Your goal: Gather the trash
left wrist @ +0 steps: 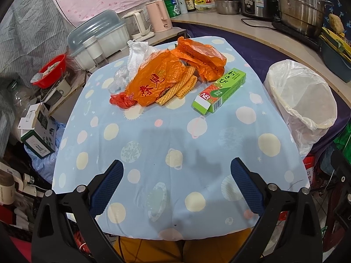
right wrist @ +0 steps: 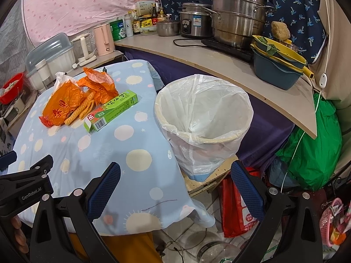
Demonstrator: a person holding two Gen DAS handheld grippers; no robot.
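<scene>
On the blue spotted tablecloth (left wrist: 153,153) lies a heap of trash: orange plastic bags (left wrist: 158,81) (right wrist: 63,103), wavy yellow crackers (left wrist: 182,87) (right wrist: 84,107), a crumpled white tissue (left wrist: 138,54), a clear wrapper (left wrist: 119,77), and a green carton (left wrist: 219,91) (right wrist: 111,110). A bin lined with a white bag (left wrist: 300,96) (right wrist: 204,118) stands to the table's right. My left gripper (left wrist: 176,172) hovers open over the table's near half, well short of the trash. Over the table's near right corner my right gripper (right wrist: 175,174) is open and holds nothing.
A counter (right wrist: 219,65) with steel pots (right wrist: 237,17), a rice cooker, bottles and stacked basins runs behind the bin. Kettles (left wrist: 158,15) and a lidded container (left wrist: 96,37) sit beyond the table. Boxes and a red bowl (left wrist: 51,71) crowd the left; bags litter the floor on the right.
</scene>
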